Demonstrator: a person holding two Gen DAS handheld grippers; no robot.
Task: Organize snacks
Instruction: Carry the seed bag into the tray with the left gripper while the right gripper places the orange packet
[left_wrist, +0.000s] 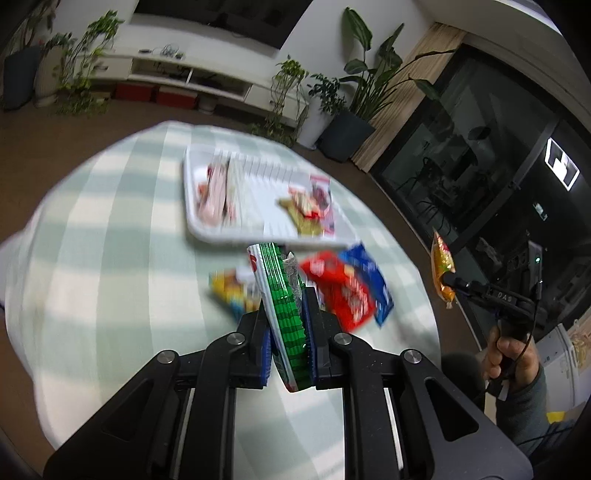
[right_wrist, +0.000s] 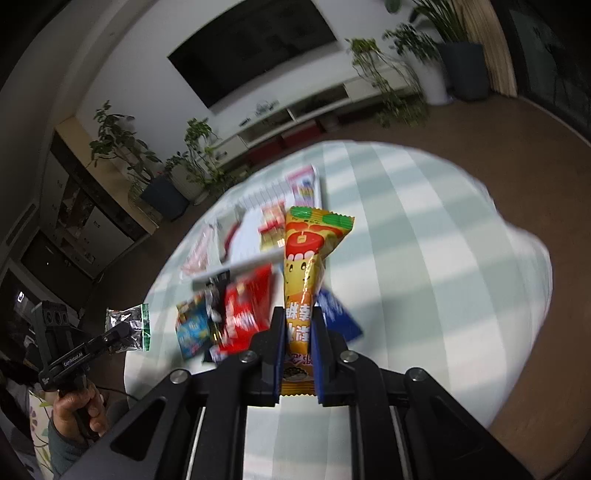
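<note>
Both grippers are clamping packets above the table's near edge: left gripper (left_wrist: 286, 325) gripping a green packet (left_wrist: 282, 295), right gripper (right_wrist: 298, 332) an orange packet (right_wrist: 306, 266), long axes pointing ahead toward the white tray (left_wrist: 221, 234) lying beyond.

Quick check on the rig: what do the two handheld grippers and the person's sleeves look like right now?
Both grippers, left gripper and right gripper, are matte black linkages with silver pivot bolts and blue finger pads. White lettering marks their sides; a thin black cable trails. Grey-green sleeve.

Two claw-mounted fisheyes, angled down, sharing the table (left_wrist: 92, 229).
</note>
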